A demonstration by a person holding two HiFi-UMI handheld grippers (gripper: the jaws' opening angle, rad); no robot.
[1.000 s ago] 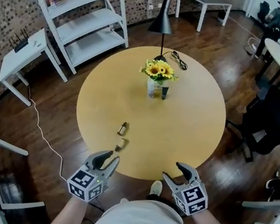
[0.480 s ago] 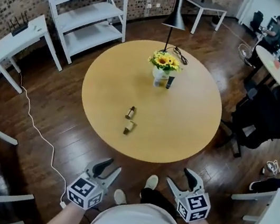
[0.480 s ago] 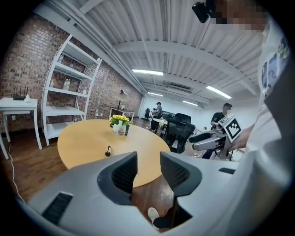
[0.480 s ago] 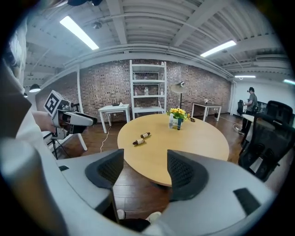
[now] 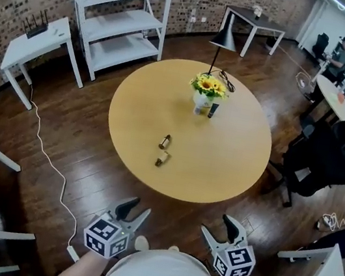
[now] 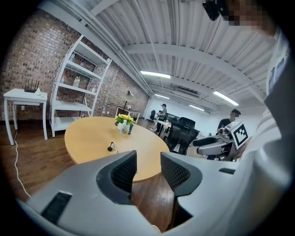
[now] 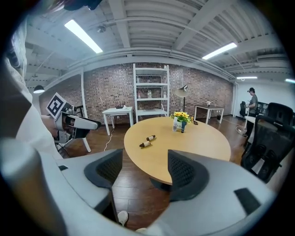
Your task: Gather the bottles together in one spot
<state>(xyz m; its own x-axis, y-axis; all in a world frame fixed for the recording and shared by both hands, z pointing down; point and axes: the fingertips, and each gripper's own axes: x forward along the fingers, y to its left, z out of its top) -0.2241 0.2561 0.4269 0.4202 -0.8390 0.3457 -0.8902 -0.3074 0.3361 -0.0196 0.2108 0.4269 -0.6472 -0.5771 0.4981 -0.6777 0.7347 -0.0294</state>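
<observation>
The left gripper [image 5: 135, 210] is being held low at the near edge of the scene, off the table [image 5: 231, 177]. Its jaws have just been opening and are being kept moderately parted, with nothing between them but bare floor. Two small bottles are being left lying on their sides on the near-left part of the tabletop, the far lying bottle [image 5: 165, 141] just beyond the near lying bottle [image 5: 163, 159], close together but not touching. Both long axes are being read as running from near-left to far-right. They lie ahead of the left gripper and slightly to its right, so the left hand is being judged the nearer one. Farther back, past the table's middle, a pale upright bottle [image 5: 199, 110] and a dark upright bottle [image 5: 212, 111] are being kept standing just beside the vase of yellow flowers [image 5: 208, 86], well apart from the lying pair. The right gripper [image 5: 218, 229] is likewise being held off the table, its jaws just opened wide and empty. No brand or label text is being made out on any bottle; only square marker patterns are being shown on the gripper cubes.
</observation>
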